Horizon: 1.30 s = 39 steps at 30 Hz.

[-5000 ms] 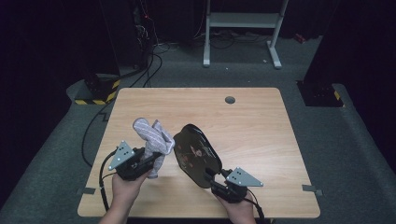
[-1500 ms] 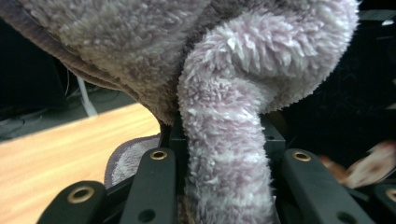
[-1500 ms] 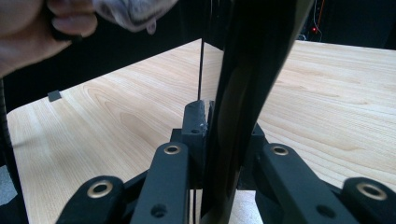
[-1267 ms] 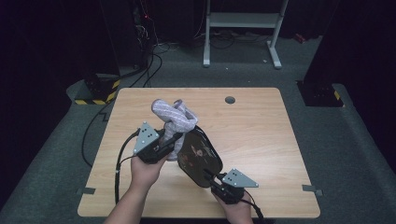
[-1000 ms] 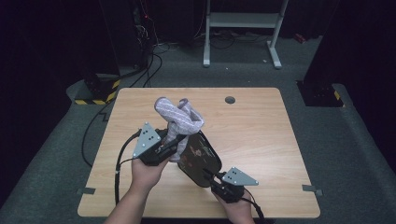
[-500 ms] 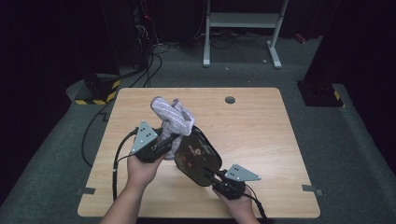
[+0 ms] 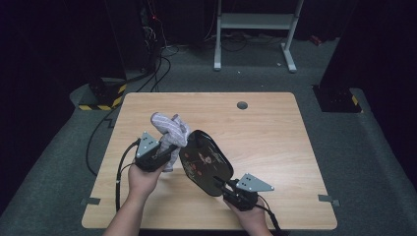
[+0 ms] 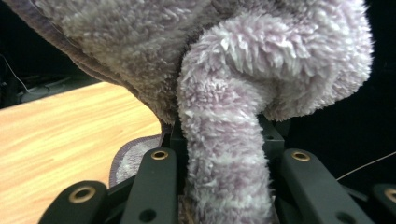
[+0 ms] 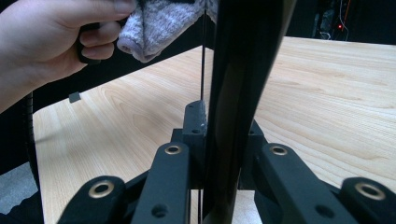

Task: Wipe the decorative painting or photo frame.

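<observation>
Above the wooden table (image 7: 275,128), each tool clamps — left (image 7: 164,150) fluffy cloth (image 7: 169,129), right (image 7: 222,186) glossy oval tray (image 7: 204,162).

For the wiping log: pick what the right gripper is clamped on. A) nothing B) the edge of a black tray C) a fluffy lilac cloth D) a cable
B: the right gripper has its jaws shut on the rim of the black tray, held up off the table; the left gripper holds the cloth.
</observation>
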Tool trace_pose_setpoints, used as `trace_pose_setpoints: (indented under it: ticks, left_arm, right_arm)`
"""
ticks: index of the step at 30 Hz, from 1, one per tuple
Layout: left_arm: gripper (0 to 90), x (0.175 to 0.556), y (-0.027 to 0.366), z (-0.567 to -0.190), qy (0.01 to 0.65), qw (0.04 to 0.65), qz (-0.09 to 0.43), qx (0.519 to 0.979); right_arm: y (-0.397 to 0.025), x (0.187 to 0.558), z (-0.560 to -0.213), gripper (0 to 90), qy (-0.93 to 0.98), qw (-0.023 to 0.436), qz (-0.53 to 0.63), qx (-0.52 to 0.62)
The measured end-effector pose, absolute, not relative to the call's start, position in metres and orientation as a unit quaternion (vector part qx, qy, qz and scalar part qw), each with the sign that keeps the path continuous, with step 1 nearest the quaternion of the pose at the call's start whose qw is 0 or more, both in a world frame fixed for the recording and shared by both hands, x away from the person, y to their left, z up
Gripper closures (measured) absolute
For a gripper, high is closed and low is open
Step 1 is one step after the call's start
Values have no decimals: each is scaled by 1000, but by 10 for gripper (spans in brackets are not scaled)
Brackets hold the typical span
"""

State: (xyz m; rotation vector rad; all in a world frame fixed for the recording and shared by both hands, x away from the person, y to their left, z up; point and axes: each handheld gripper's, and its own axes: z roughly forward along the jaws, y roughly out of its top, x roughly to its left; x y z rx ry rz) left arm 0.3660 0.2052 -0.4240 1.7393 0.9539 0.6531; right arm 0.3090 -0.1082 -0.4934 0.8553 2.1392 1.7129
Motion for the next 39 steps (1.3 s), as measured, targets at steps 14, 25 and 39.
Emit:
trace_pose_setpoints:
  ticks: [14, 25, 39]
  left_arm:
    - [680, 336, 168, -364, 316, 550, 305, 710]
    - [680, 321, 131, -339, 253, 585, 269, 722]
    - [684, 342, 161, -351, 308, 578, 282, 701]
  right_arm:
    - [-108, 308, -493, 795, 740, 139, 587, 297]
    - [-106, 307, -492, 795, 742, 137, 585, 297]
    - [-105, 307, -491, 795, 741, 138, 586, 297]
